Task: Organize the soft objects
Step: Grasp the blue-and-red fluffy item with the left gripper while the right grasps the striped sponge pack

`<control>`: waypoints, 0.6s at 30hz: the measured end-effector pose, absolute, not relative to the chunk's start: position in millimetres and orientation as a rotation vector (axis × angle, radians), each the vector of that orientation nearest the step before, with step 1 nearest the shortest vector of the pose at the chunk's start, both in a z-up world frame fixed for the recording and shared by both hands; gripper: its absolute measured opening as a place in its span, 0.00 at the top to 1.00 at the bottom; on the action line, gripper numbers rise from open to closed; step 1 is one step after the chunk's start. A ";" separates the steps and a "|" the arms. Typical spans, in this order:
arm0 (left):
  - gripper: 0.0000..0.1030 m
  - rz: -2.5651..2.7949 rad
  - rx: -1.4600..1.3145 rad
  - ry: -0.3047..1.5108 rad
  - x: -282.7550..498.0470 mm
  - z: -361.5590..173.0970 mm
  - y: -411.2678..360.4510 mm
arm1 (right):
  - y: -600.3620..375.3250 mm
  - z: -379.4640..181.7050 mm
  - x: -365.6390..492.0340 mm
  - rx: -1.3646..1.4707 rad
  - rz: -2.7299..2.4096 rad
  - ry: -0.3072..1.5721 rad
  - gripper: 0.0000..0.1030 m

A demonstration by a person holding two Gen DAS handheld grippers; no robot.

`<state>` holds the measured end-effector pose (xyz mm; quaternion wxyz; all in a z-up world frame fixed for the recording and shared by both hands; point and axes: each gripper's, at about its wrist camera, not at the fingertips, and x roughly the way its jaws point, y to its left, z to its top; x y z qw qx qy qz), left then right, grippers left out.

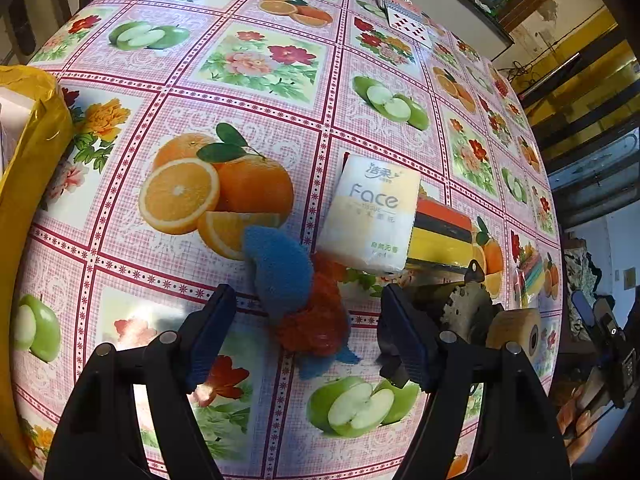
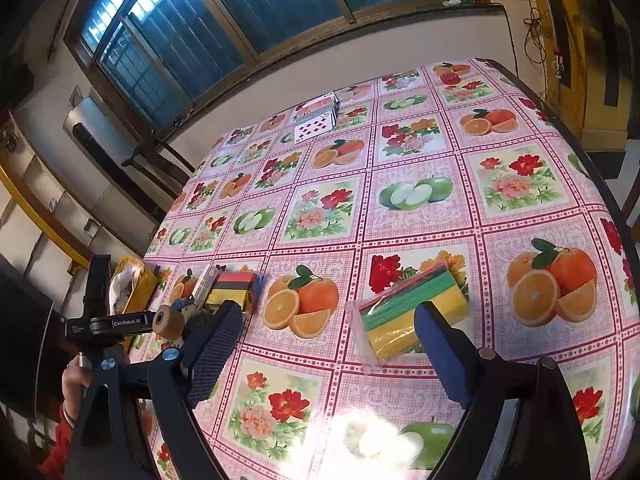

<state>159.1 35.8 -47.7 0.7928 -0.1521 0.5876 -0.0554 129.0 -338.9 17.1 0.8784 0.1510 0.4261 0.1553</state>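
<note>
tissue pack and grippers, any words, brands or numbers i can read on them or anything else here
"Face": large letters on the tissue pack.
Chinese characters above and below it on the pack: too small to read surely.
"CenRobot.AI": on the left gripper, in the right wrist view; smaller print beside it is blurred.
Playing cards: red diamond pips, no number readable.
</note>
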 end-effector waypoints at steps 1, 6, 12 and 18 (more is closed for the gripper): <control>0.28 -0.108 -0.309 1.263 159.3 -48.1 32.7 | -338.9 17.1 131.4 0.297 0.327 0.893 0.13; 0.35 -0.082 -0.229 1.258 157.7 -49.1 31.2 | -344.6 8.1 142.0 0.256 0.332 0.967 0.13; 0.46 -0.035 -0.178 1.248 160.2 -48.6 39.7 | -349.1 -19.1 151.7 0.312 0.170 1.090 0.12; 0.46 -0.032 -0.157 1.242 157.5 -49.2 38.6 | -346.4 -41.3 171.8 0.341 0.085 1.147 0.10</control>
